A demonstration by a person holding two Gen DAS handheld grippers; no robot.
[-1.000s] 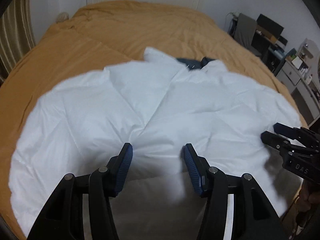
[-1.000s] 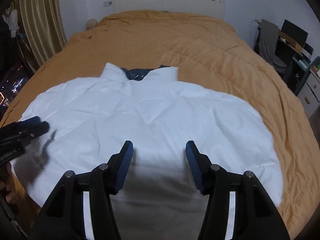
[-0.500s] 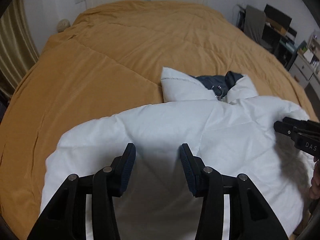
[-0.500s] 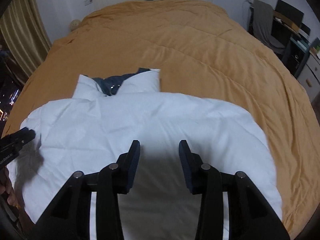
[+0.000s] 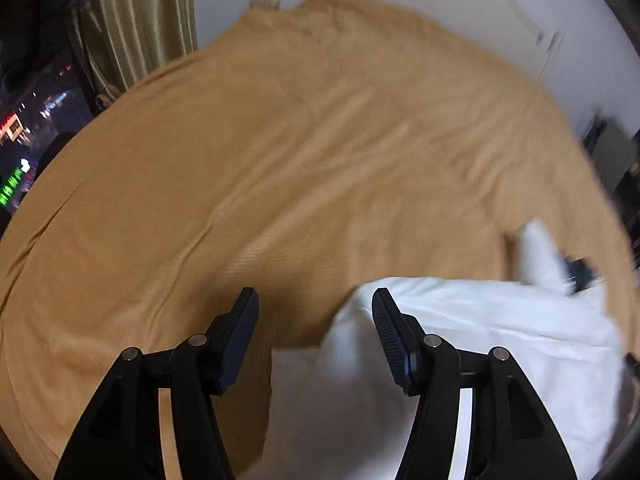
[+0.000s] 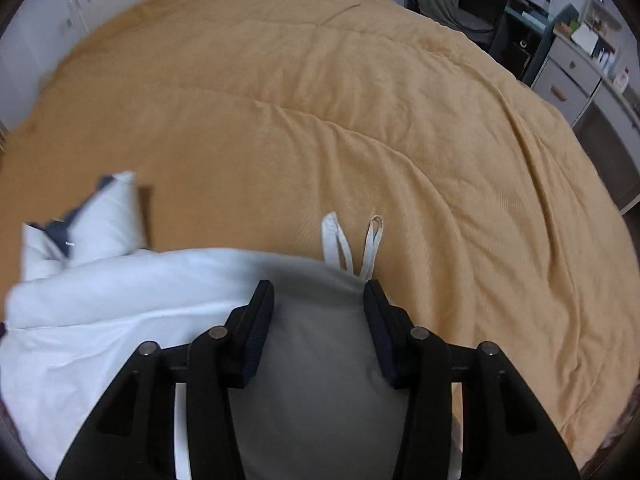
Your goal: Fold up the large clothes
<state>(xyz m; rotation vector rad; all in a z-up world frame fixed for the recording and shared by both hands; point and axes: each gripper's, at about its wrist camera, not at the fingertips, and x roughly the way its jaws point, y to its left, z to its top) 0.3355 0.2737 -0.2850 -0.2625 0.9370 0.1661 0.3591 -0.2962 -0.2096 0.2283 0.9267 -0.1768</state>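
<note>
White puffy padded garment lies spread on orange quilted bed cover | fold not visibly started | left tongs opening, nothing pinched | right tongs spread, empty

Bare orange quilt ahead — open passage, white garment bunched near, desk clutter far right

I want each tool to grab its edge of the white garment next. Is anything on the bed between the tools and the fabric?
Nothing visible. The white garment lies directly under the open right tool; the left tool, opening, hangs over its edge and the bare orange bedcover.
</note>
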